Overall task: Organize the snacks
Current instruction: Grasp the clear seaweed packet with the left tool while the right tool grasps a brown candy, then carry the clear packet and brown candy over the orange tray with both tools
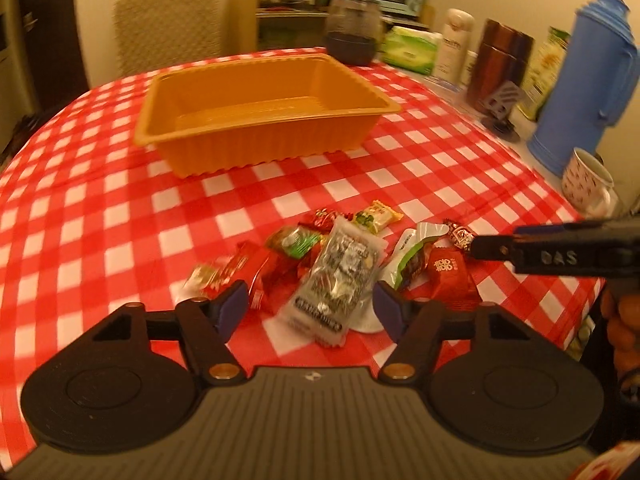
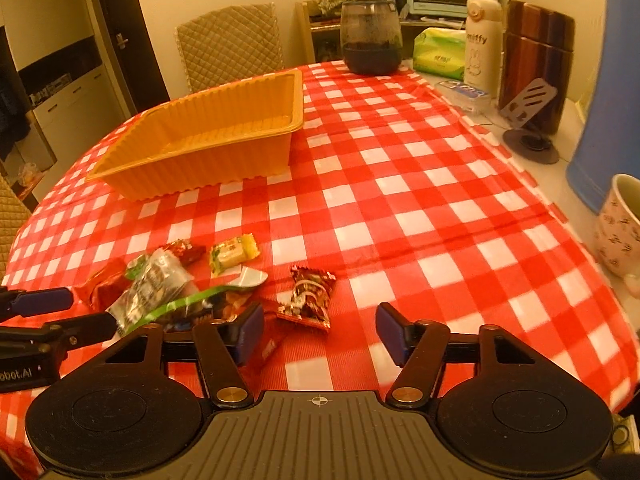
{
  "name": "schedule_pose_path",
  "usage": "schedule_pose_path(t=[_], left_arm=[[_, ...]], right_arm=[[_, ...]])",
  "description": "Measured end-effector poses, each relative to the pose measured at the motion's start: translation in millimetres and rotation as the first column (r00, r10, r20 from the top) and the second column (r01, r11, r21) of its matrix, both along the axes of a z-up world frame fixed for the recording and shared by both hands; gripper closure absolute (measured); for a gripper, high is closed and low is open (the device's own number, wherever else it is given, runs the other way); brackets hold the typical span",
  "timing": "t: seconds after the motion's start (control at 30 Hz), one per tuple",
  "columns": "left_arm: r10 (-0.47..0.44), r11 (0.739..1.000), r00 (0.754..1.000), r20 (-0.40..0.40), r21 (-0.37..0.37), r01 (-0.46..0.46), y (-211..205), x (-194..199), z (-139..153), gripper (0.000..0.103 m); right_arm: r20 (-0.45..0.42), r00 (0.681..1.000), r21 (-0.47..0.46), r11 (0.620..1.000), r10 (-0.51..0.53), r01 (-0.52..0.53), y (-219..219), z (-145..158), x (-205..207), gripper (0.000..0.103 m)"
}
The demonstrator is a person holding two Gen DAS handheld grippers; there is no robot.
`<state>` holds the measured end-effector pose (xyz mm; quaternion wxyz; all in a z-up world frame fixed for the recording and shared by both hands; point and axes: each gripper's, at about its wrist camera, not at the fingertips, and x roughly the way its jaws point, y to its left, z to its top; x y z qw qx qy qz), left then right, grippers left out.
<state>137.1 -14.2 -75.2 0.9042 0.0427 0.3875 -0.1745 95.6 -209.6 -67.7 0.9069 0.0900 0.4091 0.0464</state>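
A pile of wrapped snacks lies on the red-and-white checked cloth (image 1: 100, 216). My left gripper (image 1: 310, 312) is open around a silver packet (image 1: 336, 280), its pads not pressing it. The same gripper enters the right wrist view from the left (image 2: 94, 312), next to the silver packet (image 2: 152, 288). My right gripper (image 2: 320, 332) stands open just short of a dark red foil candy (image 2: 308, 296), and in the left wrist view it reaches in from the right (image 1: 496, 240) near a red packet (image 1: 448, 276). An empty orange tub (image 1: 256, 124) (image 2: 200, 168) sits beyond the pile.
Along the table's right edge stand a blue thermos jug (image 1: 580, 92), a patterned mug (image 2: 620, 228), a brown canister (image 2: 536, 56), a phone stand (image 2: 528, 112), a white bottle (image 2: 482, 40), a tissue pack (image 2: 438, 54) and a dark glass jar (image 2: 370, 36). A quilted chair (image 2: 230, 46) stands behind.
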Motion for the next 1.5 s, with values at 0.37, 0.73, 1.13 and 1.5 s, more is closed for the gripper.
schedule_pose_path(t=[0.37, 0.73, 1.13, 1.5], left_arm=[[-0.135, 0.99, 0.991, 0.007, 0.027, 0.135, -12.6, 17.5, -19.5, 0.046], [-0.216, 0.971, 0.976, 0.015, 0.111, 0.213, -26.7, 20.8, -19.2, 0.066], [-0.215, 0.967, 0.977, 0.007, 0.14, 0.212, -26.6, 19.6, -21.0, 0.068], [-0.082, 0.995, 0.996, 0.044, 0.063, 0.079, -11.9, 18.9, 2.5, 0.069]], right_arm=[[-0.037, 0.999, -0.03, 1.0, 0.007, -0.008, 6.8, -18.2, 26.3, 0.066], [-0.027, 1.0, -0.081, 0.997, 0.016, -0.018, 12.8, -17.6, 24.0, 0.082], [-0.011, 1.0, -0.069, 0.998, 0.013, -0.013, 14.2, -9.9, 23.9, 0.082], [0.051, 0.999, -0.046, 0.999, 0.014, -0.011, 19.0, 10.9, 21.4, 0.082]])
